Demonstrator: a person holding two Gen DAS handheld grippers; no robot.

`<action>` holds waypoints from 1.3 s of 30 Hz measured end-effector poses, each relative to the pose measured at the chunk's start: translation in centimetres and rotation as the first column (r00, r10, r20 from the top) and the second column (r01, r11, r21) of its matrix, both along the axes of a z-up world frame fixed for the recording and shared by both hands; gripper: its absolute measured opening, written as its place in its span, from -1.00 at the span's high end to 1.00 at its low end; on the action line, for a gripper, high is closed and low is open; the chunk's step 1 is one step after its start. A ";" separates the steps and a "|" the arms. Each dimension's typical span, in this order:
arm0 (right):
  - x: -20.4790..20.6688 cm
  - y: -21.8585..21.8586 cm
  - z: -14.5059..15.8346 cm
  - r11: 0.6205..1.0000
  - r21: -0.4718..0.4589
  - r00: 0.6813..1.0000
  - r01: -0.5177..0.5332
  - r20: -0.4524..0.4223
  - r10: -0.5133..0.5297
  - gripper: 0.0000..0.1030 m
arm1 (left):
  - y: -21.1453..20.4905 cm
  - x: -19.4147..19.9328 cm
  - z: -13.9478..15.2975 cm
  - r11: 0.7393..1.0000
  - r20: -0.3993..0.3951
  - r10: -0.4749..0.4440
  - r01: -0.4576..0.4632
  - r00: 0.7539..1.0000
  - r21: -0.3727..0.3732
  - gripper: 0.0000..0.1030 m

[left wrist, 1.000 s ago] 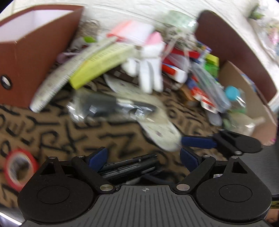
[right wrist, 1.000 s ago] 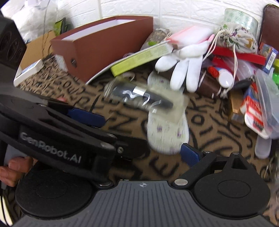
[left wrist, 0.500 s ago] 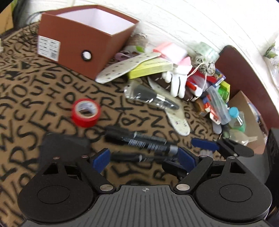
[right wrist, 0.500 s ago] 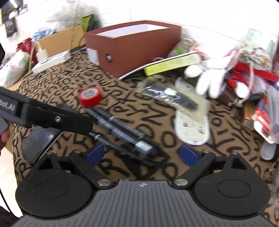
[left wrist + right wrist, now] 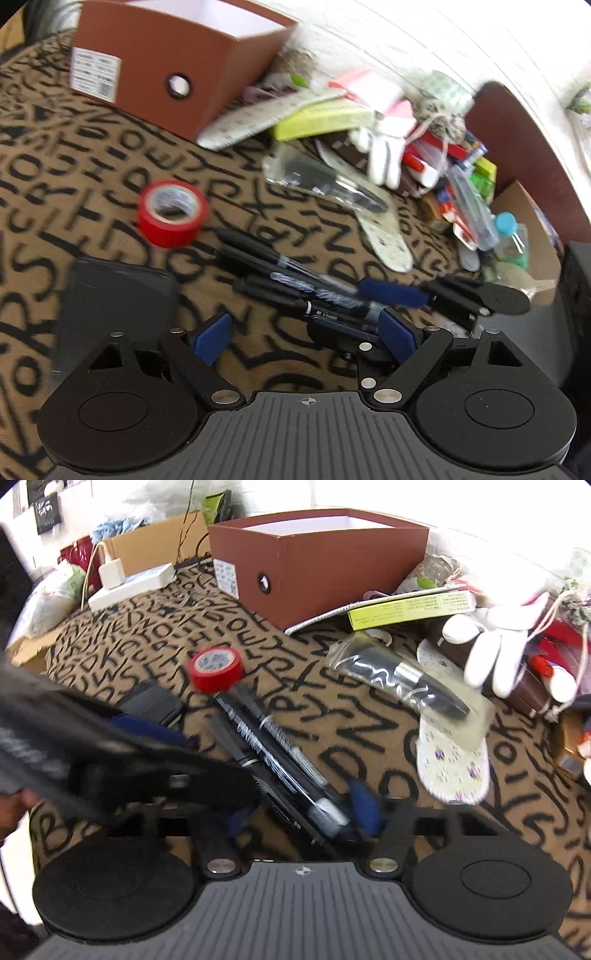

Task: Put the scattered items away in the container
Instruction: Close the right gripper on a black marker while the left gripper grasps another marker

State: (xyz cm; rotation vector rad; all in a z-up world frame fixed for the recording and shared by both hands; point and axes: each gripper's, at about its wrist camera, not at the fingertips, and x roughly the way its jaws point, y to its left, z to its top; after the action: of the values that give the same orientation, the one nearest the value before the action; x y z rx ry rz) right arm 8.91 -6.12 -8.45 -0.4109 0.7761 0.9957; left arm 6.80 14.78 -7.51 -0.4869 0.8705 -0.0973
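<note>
At the lower left of the right wrist view, the left gripper (image 5: 147,734) crosses the frame as a dark blurred bar, and a bit of a person's hand (image 5: 14,808) shows at the left edge. In its own view the left gripper (image 5: 306,336) has its blue pads spread wide, with only the letter-printed brown cloth (image 5: 55,177) between them. A dark flat phone-like thing (image 5: 114,295) lies on the cloth at the left of that view. Further right, near the middle, stands a red tape roll (image 5: 215,668), apart from the other items. Just right of it starts a bundle of black marker pens (image 5: 280,760), which runs down toward the bottom centre of the frame. There the right gripper (image 5: 303,819) is closing its jaws around the lower end of the pens; the blur does not let me tell if the pads already press on them. At the upper centre is the brown cardboard box (image 5: 317,561), open at the top and white inside, well apart from the pens. Right of the box lie a yellow-green carton (image 5: 410,609), a black brush in a clear sleeve (image 5: 402,675), a flowered insole (image 5: 454,764) and a white glove (image 5: 491,650).
</note>
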 end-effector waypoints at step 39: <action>-4.8 -10.4 1.0 0.944 0.045 0.944 0.326 -0.075 -0.322 0.65 | -7.6 -1.8 -0.1 0.987 -0.037 -0.115 0.118 0.993 0.111 -0.10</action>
State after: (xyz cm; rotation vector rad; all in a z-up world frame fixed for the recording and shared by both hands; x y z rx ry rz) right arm 4.08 -16.55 -7.49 -0.1922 0.8427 0.7228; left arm 5.03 7.16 -7.59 -0.3324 0.9288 -0.1476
